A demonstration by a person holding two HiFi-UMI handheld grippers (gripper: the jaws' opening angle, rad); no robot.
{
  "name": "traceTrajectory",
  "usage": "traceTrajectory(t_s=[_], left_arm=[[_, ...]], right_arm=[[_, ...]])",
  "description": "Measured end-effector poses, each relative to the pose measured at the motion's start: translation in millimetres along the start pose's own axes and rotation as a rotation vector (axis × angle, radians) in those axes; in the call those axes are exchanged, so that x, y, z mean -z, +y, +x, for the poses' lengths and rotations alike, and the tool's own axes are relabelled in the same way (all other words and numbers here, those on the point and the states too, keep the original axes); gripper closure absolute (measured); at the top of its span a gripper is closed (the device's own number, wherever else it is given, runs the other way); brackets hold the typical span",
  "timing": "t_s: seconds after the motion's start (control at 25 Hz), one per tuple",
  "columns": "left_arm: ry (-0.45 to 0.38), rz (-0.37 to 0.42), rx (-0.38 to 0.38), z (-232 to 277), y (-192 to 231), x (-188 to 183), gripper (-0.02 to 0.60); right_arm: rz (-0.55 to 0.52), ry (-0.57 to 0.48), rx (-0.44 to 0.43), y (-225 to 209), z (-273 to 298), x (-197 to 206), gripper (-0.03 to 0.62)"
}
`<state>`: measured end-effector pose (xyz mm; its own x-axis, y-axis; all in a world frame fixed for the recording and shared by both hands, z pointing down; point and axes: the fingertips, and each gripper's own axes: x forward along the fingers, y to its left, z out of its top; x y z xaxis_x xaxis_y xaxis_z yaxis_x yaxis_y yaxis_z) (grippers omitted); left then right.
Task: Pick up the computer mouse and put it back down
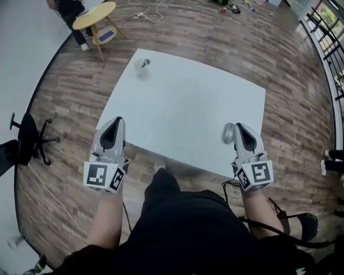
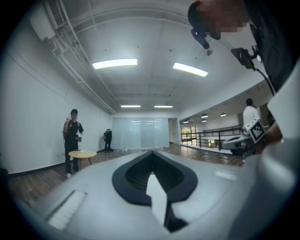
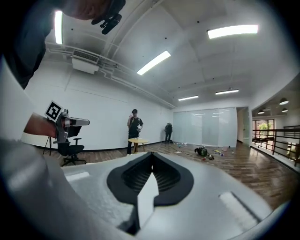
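One computer mouse [image 1: 228, 133] shows in the head view: a small, pale grey oval with a smooth rounded back and a soft highlight along it, its long side running near to far. It lies on the white table [image 1: 188, 102] close to the near right edge, just to the left of the right gripper [image 1: 240, 127] and alongside that gripper's tip. Whether the two touch cannot be told from above. It is not between the jaws. In the right gripper view, the right gripper's jaws are pressed together with nothing between them, and the mouse is out of sight below the grey body. The left gripper [image 1: 118, 121] is at the near left corner of the table, well apart from the mouse. In the left gripper view, its jaws are likewise closed on nothing. Both grippers point across the room rather than down at the tabletop. There are two grippers, each with one marker cube at its near end, and the one table. One more small pale object [image 1: 142, 65] with a dark curved rim sits at the table's far left corner, too small to name. On the wooden floor beyond the table are one round yellow side table [image 1: 94, 15] and, at the left, one black office chair [image 1: 27, 142]. The right gripper view shows two people far off, one person [image 3: 135, 123] beside the round table and a second person [image 3: 168, 131] bent over farther back.
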<state>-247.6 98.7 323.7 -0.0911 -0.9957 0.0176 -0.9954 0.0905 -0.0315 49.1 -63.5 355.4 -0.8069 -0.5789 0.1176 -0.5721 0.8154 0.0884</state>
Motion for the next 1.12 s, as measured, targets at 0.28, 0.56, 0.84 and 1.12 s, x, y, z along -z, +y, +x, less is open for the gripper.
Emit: traceTrajectory(t_s=[0.28, 0.56, 0.84, 1.12], left_arm=[[0.049, -0.003, 0.246, 97, 23, 15, 0.578], [0.015, -0.049, 0.523, 171, -23, 11, 0.578], [0.04, -0.071, 0.633, 185, -75, 11, 0.578], [0.041, -0.065, 0.574, 198, -70, 3, 0.578]], right_arm=[[0.045, 0.04, 0.198, -14, 48, 1, 0.592], [0.024, 0.027, 0.471, -55, 28, -24, 0.592], [0.033, 0.077, 0.543, -68, -18, -3, 0.592], [0.114, 0.165, 0.507, -63, -18, 65, 0.592]])
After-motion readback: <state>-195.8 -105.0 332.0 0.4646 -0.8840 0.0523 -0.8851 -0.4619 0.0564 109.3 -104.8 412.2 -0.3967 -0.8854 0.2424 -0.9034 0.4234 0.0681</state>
